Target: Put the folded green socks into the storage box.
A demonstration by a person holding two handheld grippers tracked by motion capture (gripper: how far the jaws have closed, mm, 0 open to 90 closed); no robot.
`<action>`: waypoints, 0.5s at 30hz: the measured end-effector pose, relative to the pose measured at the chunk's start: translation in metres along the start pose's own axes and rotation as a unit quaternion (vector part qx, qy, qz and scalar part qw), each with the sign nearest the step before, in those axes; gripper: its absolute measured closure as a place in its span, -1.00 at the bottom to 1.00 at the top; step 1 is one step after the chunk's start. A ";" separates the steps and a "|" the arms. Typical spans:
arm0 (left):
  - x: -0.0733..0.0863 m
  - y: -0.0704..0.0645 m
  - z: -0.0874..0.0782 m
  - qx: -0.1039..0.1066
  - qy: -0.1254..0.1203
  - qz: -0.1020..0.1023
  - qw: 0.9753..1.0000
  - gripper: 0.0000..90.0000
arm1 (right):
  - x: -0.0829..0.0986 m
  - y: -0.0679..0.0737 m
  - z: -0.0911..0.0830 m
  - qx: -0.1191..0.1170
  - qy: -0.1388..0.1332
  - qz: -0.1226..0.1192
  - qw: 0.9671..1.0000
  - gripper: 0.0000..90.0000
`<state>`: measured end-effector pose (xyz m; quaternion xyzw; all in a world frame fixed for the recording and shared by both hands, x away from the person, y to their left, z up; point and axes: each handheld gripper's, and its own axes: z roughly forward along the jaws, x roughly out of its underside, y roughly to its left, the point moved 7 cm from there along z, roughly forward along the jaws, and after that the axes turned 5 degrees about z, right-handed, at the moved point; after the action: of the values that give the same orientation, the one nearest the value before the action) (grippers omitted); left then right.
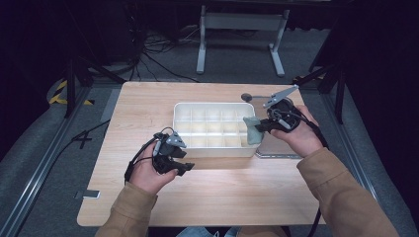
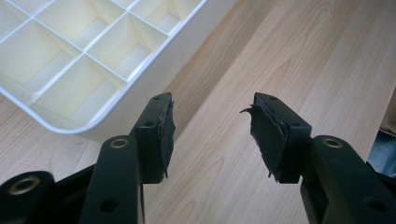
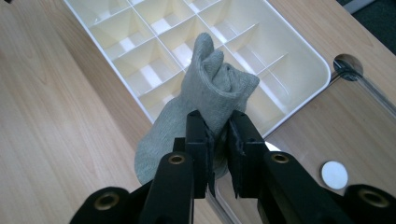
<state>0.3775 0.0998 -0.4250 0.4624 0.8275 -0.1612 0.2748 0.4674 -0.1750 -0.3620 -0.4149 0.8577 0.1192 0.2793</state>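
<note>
A white tray [image 1: 184,109] split into several compartments sits mid-table; its near wall [image 2: 154,70] and rim [image 3: 299,95] also appear in the two gripper views. My right gripper [image 1: 263,125] is shut on a folded grey sock [image 1: 252,130], holding it over the tray's right end. In the right gripper view the sock [image 3: 205,100] bulges up from between the closed jaws of that gripper [image 3: 220,154]. My left gripper [image 1: 182,164] rests low by the tray's front left corner, open, and the left gripper [image 2: 212,135] has bare wood between its pads.
A clear flat lid or panel [image 1: 276,148] lies right of the tray, under my right hand. A round cable hole [image 3: 348,65] and a small white disc [image 3: 334,175] mark the tabletop. Bare wood [image 1: 222,197] stretches toward the front edge.
</note>
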 end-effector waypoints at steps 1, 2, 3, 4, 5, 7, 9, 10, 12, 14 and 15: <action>0.000 0.000 0.000 0.000 0.000 0.000 1.000 0.11 | -0.001 -0.001 0.001 0.002 0.001 -0.002 1.000 0.77; 0.001 0.001 -0.001 -0.002 -0.004 -0.003 1.000 0.10 | -0.003 -0.002 0.004 0.004 0.004 -0.007 1.000 0.77; 0.001 0.001 -0.002 -0.003 -0.004 -0.005 1.000 0.10 | -0.004 -0.004 0.006 0.007 0.005 -0.010 1.000 0.77; 0.002 0.001 -0.003 -0.005 -0.004 -0.008 1.000 0.10 | -0.005 -0.005 0.007 0.009 0.005 -0.011 1.000 0.77; 0.003 0.002 -0.003 -0.006 -0.002 -0.006 1.000 0.10 | -0.007 -0.006 0.010 0.007 0.006 -0.011 1.000 0.77; 0.004 0.002 -0.004 -0.005 -0.005 -0.008 1.000 0.10 | -0.009 -0.007 0.011 0.007 0.008 -0.012 1.000 0.77; 0.005 0.003 -0.004 -0.006 -0.006 -0.011 1.000 0.10 | -0.011 -0.009 0.015 0.010 0.014 -0.019 1.000 0.77; 0.006 0.003 -0.005 -0.006 -0.005 -0.013 1.000 0.10 | -0.011 -0.010 0.016 0.012 0.016 -0.020 1.000 0.77; 0.007 0.003 -0.006 -0.006 -0.007 -0.015 1.000 0.10 | -0.012 -0.012 0.022 0.015 0.025 -0.024 0.999 0.77; 0.008 0.004 -0.008 -0.008 -0.008 -0.015 1.000 0.10 | -0.011 -0.012 0.027 0.020 0.034 -0.029 0.999 0.77; 0.008 0.004 -0.008 -0.008 -0.008 -0.016 1.000 0.10 | -0.011 -0.013 0.031 0.021 0.038 -0.034 0.998 0.77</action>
<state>0.3754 0.1114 -0.4234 0.4454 0.8338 -0.1624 0.2828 0.4944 -0.1624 -0.3807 -0.4424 0.8551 0.0758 0.2595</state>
